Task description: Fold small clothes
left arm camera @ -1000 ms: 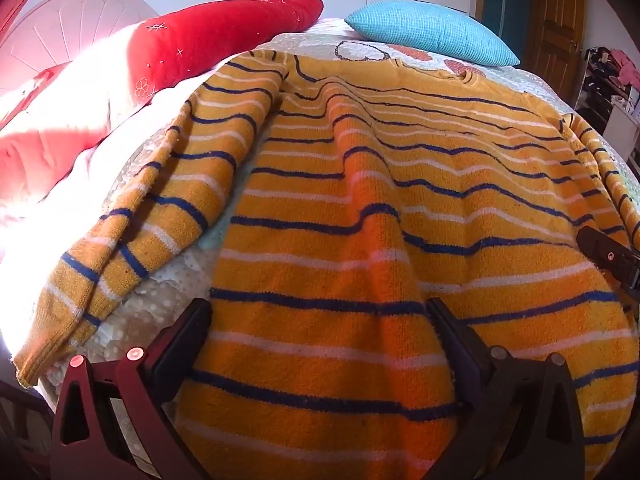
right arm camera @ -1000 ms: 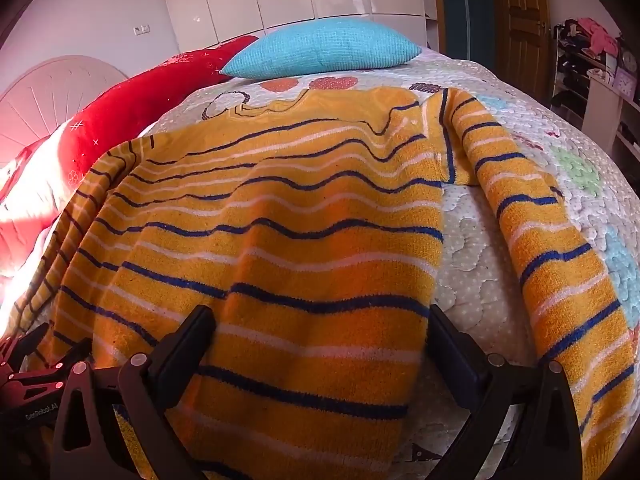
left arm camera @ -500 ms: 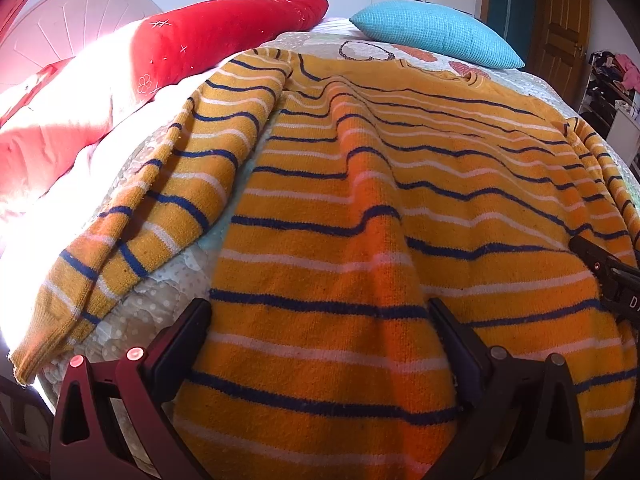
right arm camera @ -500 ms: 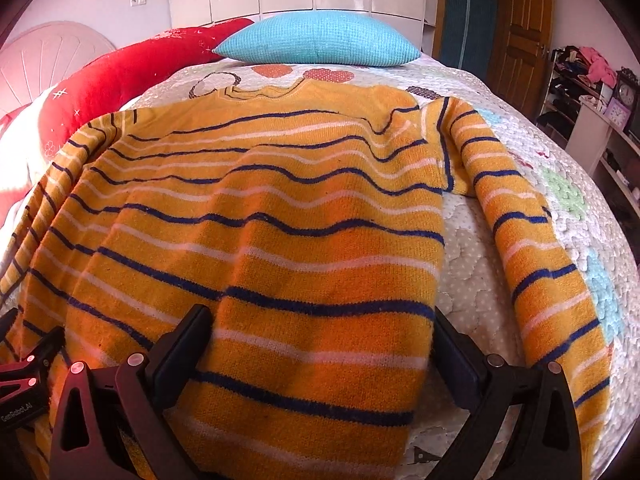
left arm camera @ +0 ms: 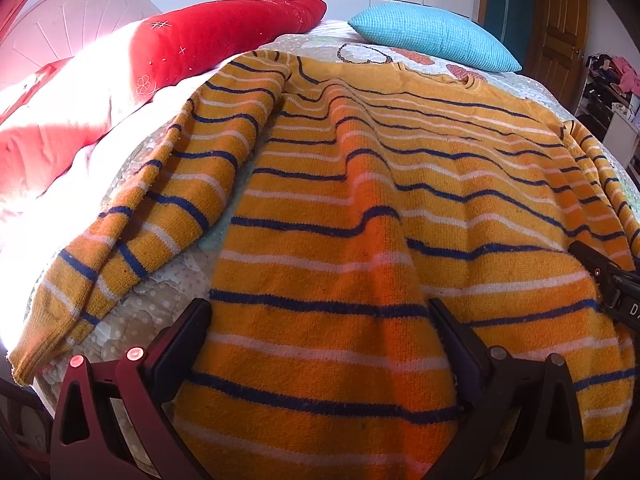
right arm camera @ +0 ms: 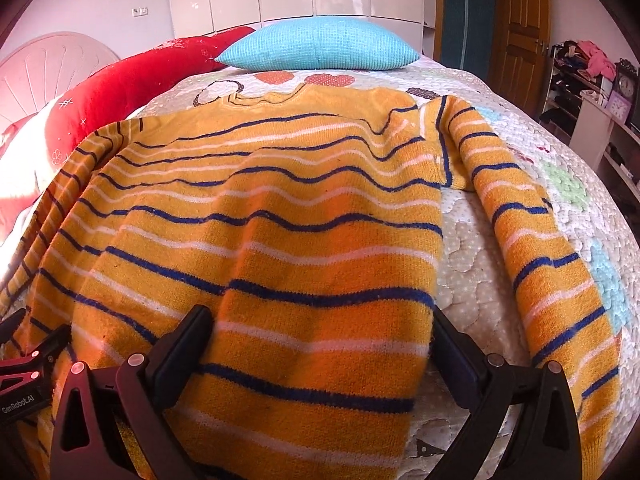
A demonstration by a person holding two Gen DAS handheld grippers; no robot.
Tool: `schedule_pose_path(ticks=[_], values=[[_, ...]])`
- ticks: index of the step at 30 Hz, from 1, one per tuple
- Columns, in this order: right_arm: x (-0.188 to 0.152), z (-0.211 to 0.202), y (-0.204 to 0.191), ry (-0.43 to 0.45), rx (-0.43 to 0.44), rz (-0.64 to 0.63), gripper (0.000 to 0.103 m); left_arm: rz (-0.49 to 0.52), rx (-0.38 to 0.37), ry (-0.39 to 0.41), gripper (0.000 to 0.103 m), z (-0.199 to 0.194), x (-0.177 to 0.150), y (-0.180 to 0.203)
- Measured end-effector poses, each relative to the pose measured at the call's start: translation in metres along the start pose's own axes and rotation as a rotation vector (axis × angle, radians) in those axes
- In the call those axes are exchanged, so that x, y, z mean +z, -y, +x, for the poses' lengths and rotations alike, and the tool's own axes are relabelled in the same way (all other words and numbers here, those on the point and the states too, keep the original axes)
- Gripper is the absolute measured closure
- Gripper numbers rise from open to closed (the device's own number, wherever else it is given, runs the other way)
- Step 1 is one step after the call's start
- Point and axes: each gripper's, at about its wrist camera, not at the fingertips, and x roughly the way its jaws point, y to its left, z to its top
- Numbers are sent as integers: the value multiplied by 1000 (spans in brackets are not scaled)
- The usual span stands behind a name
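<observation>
An orange sweater with blue and white stripes [left arm camera: 360,184] lies spread on the quilted bed, also seen in the right wrist view [right arm camera: 280,216]. Its left sleeve [left arm camera: 152,216] and right sleeve [right arm camera: 532,248] lie out to the sides. My left gripper [left arm camera: 320,352] is open, its fingers standing wide apart at the sweater's lower left hem, cloth bulging between them. My right gripper [right arm camera: 320,356] is open the same way at the lower right hem. Each gripper shows at the edge of the other's view.
A red pillow [left arm camera: 224,40] and a blue pillow [right arm camera: 320,44] lie at the head of the bed [right arm camera: 560,168]. A wooden door [right arm camera: 520,32] and a cluttered shelf [right arm camera: 592,92] stand to the right. A pink headboard [left arm camera: 68,28] is at the left.
Both views have shifted slightly and risen, showing more of the sweater's far end. The sweater's hem stays between both pairs of fingers; the fingers' spacing is unchanged.
</observation>
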Motion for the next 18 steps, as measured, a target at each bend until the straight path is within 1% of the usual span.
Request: schedule_pose_path(ticks=[18], values=[[0,-1,0,0,-1,0,0,12,12,-26,0,0,3,0]])
